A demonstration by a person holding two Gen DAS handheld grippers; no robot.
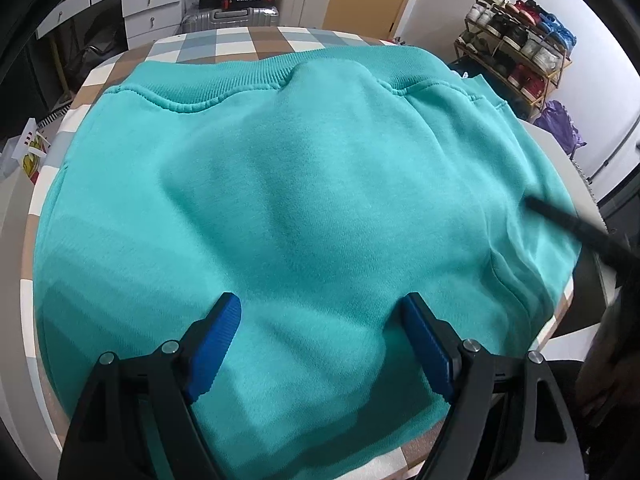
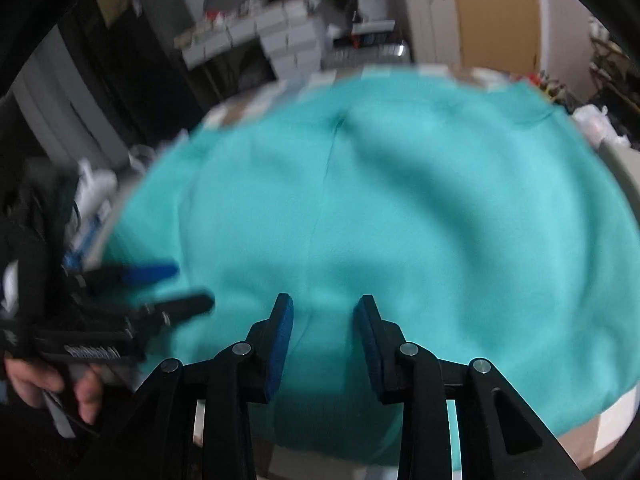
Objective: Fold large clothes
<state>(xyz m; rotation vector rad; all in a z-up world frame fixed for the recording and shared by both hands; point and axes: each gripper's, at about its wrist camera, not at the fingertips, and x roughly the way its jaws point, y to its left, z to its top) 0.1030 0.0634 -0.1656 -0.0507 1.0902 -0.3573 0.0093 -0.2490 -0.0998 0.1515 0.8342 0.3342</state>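
Note:
A large teal sweatshirt [image 1: 304, 184] lies spread over the checkered table [image 1: 256, 42], its ribbed hem at the far side. My left gripper [image 1: 322, 304] hovers open over the near part of the cloth, with nothing between its blue pads. It also shows at the left of the blurred right wrist view, as the left gripper [image 2: 188, 285] held in a hand [image 2: 44, 380]. My right gripper [image 2: 325, 304] stands over the near edge of the sweatshirt [image 2: 400, 208] with its jaws partly apart. Teal cloth shows in the gap, and the pads do not visibly press on it. One dark finger [image 1: 560, 220] of it reaches in from the right.
A shoe rack [image 1: 520, 52] stands far right by the wall. A silver suitcase [image 1: 232, 18] and white drawers [image 1: 148, 4] are behind the table. A bag [image 1: 32, 156] sits beyond the left table edge. The sweatshirt covers most of the tabletop.

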